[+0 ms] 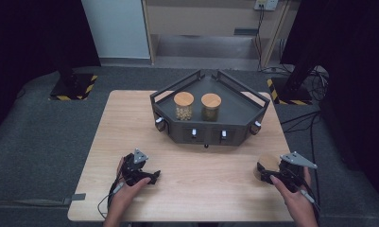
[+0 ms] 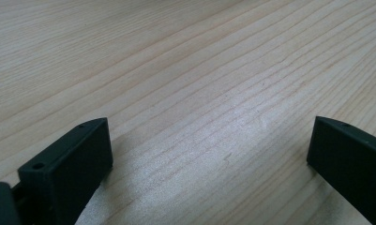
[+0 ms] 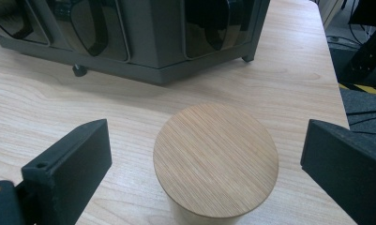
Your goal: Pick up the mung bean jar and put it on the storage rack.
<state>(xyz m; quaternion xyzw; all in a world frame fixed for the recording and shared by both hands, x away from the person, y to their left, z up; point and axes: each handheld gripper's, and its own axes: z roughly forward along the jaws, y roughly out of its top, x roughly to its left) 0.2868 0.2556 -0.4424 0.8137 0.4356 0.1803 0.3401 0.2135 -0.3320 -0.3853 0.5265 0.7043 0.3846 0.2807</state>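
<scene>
A jar with a round wooden lid stands on the table near its right front corner. My right gripper is open, its jaws wide on either side of the lid and not touching it. In the high view that gripper sits just behind the jar. My left gripper rests low over bare wood at the front left, open, with nothing between its jaws. Two more wooden-lidded jars stand inside a dark angular tray-rack at the table's far middle.
The rack's dark front panels stand close beyond the right jar. The wooden table has its right edge near the jar, with grey floor and cables beyond. Black stands with hazard tape flank the far corners.
</scene>
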